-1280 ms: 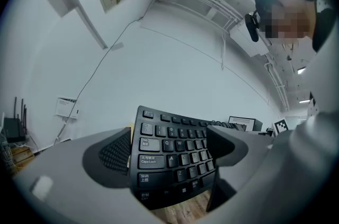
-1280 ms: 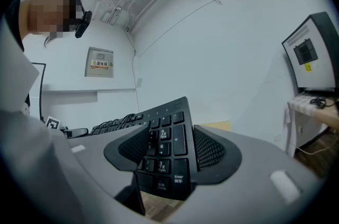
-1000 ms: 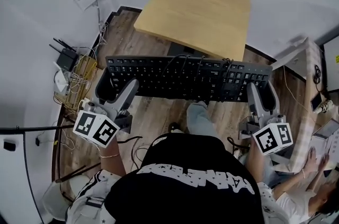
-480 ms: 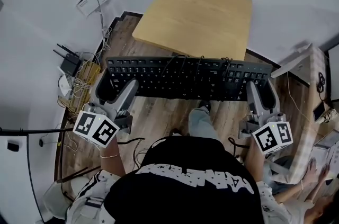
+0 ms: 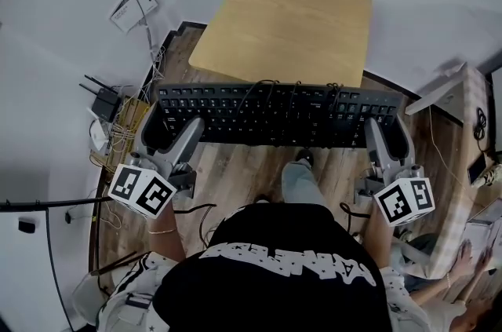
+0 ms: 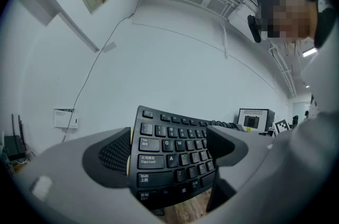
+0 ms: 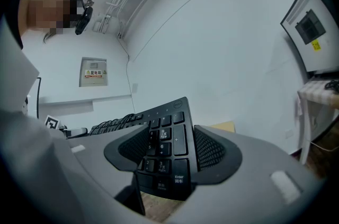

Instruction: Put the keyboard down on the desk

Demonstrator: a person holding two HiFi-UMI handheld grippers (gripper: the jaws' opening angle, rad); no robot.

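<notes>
Head view: we hold the black keyboard in the air, short of the wooden worktop; left gripper view: left gripper fingers clamp its letter end; right gripper view: right gripper fingers clamp its number pad; we judge carrying forward and lowering comes next.

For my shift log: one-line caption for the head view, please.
Left hand-held gripper and right hand-held gripper hold a black keyboard by its ends at the wooden desk's near edge.

Item, ours: we wear a black shirt with white lettering, pale striped sleeves, light jeans; left claw and right claw grey, black-and-white marker cubes.
</notes>
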